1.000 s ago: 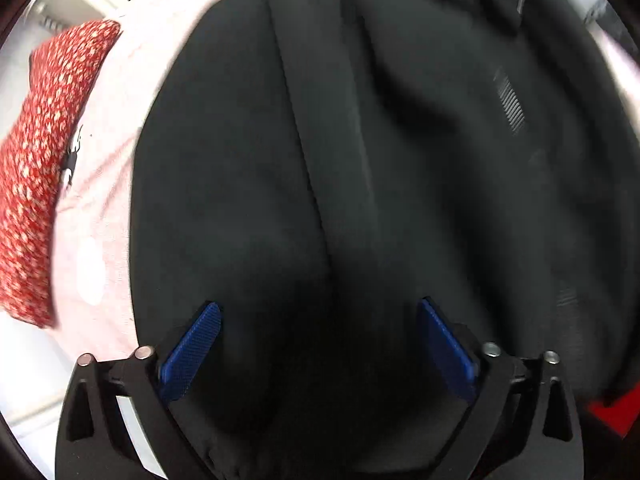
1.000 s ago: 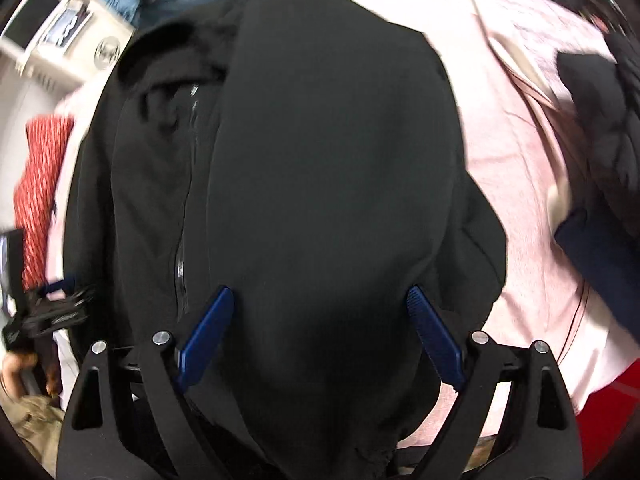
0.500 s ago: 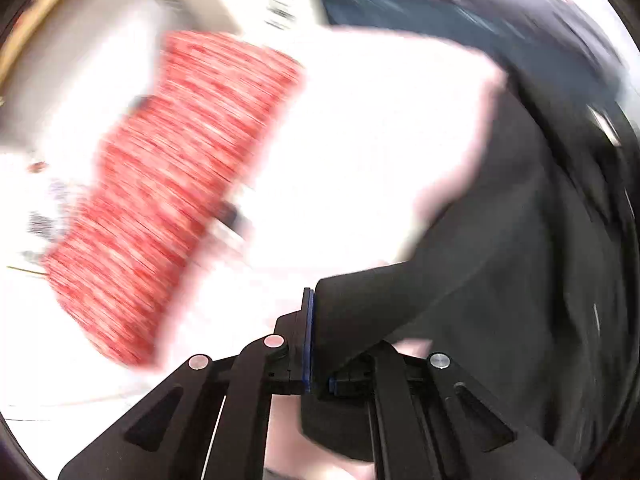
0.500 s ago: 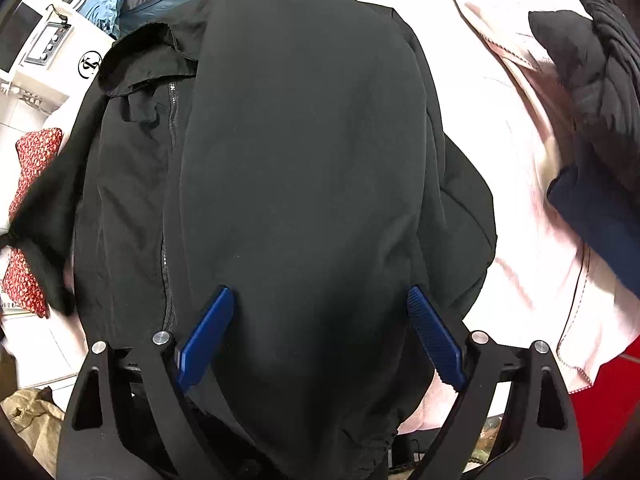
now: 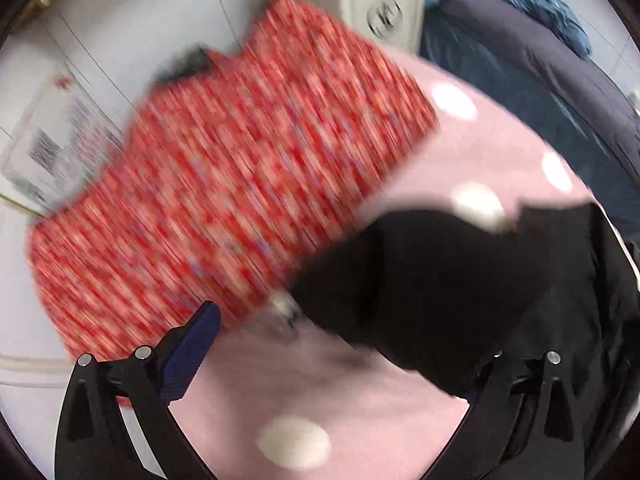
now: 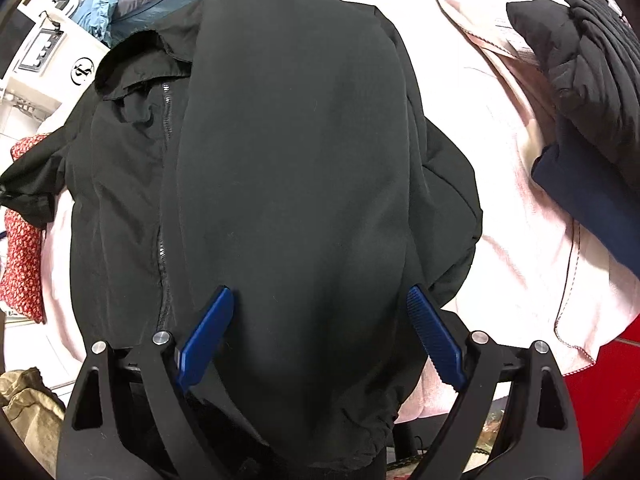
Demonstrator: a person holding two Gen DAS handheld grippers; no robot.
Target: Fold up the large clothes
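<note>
Jacket (image 6: 288, 184) w/ red cloth (image 5: 224, 200) beside, on sheet (image 6: 520, 216).

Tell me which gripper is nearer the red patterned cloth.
Left. The left gripper, jaws opening, hangs right beside the red patterned cloth; the right gripper is over the black jacket, with the cloth far off at the bed's edge.

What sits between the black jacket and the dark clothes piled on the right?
Only bare pink sheet lies between the black jacket and the dark clothes, seen in the right wrist view.
</note>
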